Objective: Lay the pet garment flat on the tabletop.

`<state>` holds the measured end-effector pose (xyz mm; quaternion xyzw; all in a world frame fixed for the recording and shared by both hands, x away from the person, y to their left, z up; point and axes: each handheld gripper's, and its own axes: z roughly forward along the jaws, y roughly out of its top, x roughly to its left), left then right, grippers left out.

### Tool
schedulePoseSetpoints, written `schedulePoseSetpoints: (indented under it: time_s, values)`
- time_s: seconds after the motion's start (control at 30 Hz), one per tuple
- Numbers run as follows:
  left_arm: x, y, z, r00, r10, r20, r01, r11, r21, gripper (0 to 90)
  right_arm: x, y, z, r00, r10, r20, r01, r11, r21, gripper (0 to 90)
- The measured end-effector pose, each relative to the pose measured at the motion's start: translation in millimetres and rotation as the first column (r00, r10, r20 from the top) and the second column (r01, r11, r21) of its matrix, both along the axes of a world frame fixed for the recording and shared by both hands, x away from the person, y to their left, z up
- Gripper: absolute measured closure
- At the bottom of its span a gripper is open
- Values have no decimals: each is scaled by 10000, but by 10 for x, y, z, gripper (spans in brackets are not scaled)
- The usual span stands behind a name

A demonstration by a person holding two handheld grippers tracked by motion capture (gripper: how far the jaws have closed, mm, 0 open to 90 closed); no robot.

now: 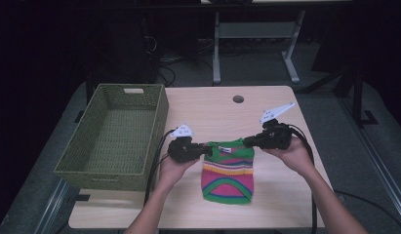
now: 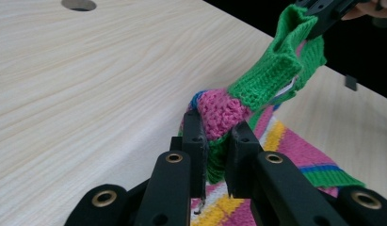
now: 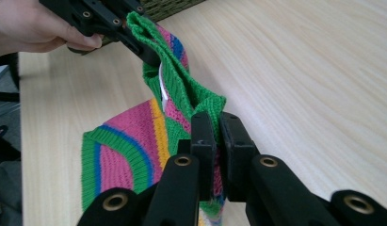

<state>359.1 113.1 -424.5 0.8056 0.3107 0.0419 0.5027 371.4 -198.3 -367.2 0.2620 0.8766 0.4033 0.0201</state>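
While your left gripper [image 1: 204, 150] and right gripper [image 1: 248, 142] each clench an upper corner of the knitted garment [image 1: 228, 175], it hangs between the 2, its lower hem on the table [image 1: 208, 105], right of the wicker basket [image 1: 117, 136].

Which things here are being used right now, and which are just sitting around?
In use:
- striped knitted sweater, small, held up by its top corners
- left gripper, shut on one corner
- right gripper, shut on the other corner

Just sitting:
- green woven basket, nothing visible inside
- hole in the tabletop
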Motion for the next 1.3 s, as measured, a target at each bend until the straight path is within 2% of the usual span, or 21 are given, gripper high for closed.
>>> schedulePoseSetpoints:
  time_s: [0.07, 0.23, 0.43, 0.47, 0.6, 0.73, 1.03, 1.07, 1.1, 1.13, 1.17, 1.2, 1.23, 1.3]
  values:
    - [23, 1, -7, 9999, 89, -52, -89, 9999, -89, 804, 31, 8, 1, 10000, -93, -5, 93, 10000, -8, 848]
    - [69, -19, -3, 9991, 421, 104, -420, 9990, -130, 805, 122, 17, -5, 9990, -435, 131, 437, 9989, -156, 848]
    - [119, -47, -11, 9978, 661, 26, -660, 9978, -95, 810, 240, 16, -30, 9967, -798, 168, 801, 9966, -207, 848]
    - [128, -46, -18, 9969, 782, -89, -784, 9968, -155, 810, 260, 19, -34, 9966, -804, 169, 807, 9966, -190, 848]
    - [144, -42, -33, 9967, 798, -123, -799, 9967, -119, 811, 340, 54, -42, 9949, -1004, 89, 1006, 9945, -278, 848]
    - [148, -46, -38, 9970, 743, -210, -751, 9964, -405, 810, 412, 67, -48, 9935, -1140, 38, 1141, 9929, -337, 848]
    - [209, -19, -66, 9944, 1045, -176, -1050, 9940, -296, 801, 518, 86, -91, 9921, -1252, -73, 1249, 9915, -354, 847]
    - [215, -20, -75, 9920, 1255, -161, -1259, 9916, -311, 771, 525, 85, -101, 9917, -1288, -62, 1285, 9910, -366, 846]
    - [221, -20, -80, 9859, 1674, -76, -1675, 9856, -228, 665, 534, 82, -110, 9900, -1411, -36, 1409, 9894, -351, 838]
    - [237, -10, -90, 9821, 1877, -125, -1880, 9818, -280, 557, 553, 70, -121, 9870, -1609, 28, 1609, 9864, -339, 815]
    - [245, 2, -96, 9802, 1964, -242, -1972, 9797, -374, 544, 576, 61, -132, 9817, -1904, -5, 1903, 9814, -252, 726]
    - [247, 8, -94, 9774, 2103, -211, -2108, 9771, -278, 525, 601, 43, -142, 9762, -2167, 65, 2167, 9760, -208, 662]
    - [245, 9, -92, 9757, 2183, -182, -2187, 9755, -241, 497, 621, 31, -150, 9697, -2442, 30, 2442, 9696, -140, 646]
    - [238, 11, -85, 9769, 2131, -167, -2135, 9767, -216, 491, 650, -2, -176, 9652, -2616, 16, 2616, 9651, -114, 603]
